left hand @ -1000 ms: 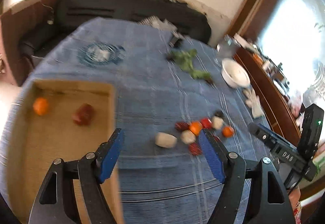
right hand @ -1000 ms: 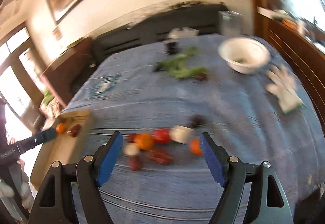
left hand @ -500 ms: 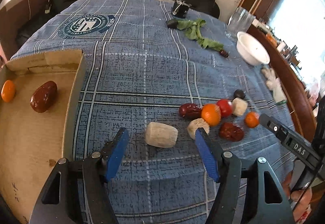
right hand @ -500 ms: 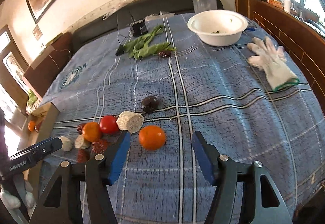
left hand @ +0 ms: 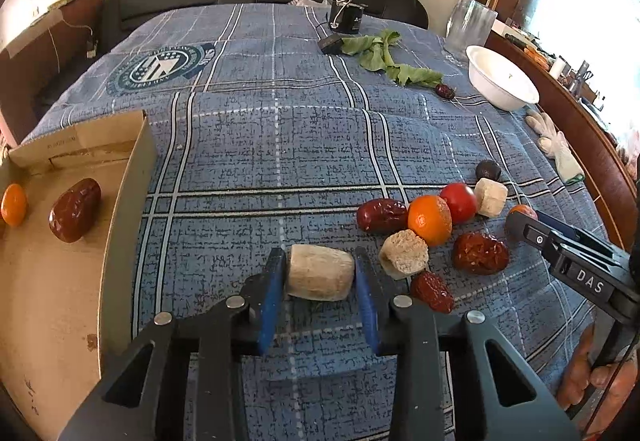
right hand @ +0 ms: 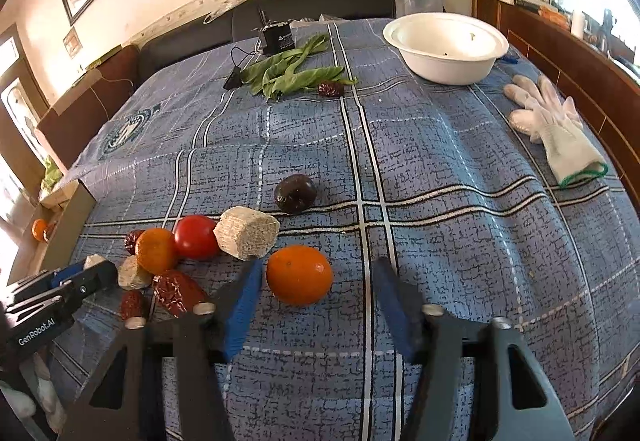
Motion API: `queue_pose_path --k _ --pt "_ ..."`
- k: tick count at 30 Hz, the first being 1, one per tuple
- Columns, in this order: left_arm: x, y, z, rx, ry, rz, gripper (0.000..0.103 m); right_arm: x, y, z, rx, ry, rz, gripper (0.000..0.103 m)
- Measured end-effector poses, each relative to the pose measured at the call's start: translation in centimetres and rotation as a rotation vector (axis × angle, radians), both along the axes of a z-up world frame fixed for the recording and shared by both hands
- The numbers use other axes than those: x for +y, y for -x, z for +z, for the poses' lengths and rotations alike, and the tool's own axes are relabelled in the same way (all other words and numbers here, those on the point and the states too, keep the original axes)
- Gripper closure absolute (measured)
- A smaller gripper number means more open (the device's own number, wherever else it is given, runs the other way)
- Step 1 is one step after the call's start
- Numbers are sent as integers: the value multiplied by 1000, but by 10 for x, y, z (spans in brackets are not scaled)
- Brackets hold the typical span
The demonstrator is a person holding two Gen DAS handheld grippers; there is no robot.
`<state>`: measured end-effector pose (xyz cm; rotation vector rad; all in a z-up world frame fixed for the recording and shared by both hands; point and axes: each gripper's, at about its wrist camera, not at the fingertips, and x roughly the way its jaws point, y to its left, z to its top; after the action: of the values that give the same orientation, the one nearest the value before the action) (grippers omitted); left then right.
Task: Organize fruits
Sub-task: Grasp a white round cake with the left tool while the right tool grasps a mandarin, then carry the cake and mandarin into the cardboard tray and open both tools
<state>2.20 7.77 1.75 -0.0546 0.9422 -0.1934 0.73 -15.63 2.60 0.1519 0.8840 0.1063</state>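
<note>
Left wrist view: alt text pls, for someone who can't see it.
The left gripper is closing on a pale cylindrical chunk lying on a blue plaid cloth. To its right is a cluster of red dates, an orange and a tomato; at left, a cardboard tray holds one date and a small orange fruit.

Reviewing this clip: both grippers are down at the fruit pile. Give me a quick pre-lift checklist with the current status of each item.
1. Left gripper closing, pads against both ends of the beige cylinder piece: ok.
2. Right gripper straddles the lone orange: ok.
3. Right pads pressing the orange: not ok, a gap shows on the right side; jaws closing.
4. Neighbouring beige chunk clear of the left gripper: ok, narrowly.
5. Cardboard box has free floor beside the date and orange: ok.
6. Grip firm enough to lift: cannot tell.
</note>
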Motion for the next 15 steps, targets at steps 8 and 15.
queue_pose_path --k 8,15 --pt "0 10 10 -27 9 -4 71 5 4 3 -31 30 8 69" --pt "14 37 41 -94 55 -3 71 2 18 19 -66 -6 -6 69"
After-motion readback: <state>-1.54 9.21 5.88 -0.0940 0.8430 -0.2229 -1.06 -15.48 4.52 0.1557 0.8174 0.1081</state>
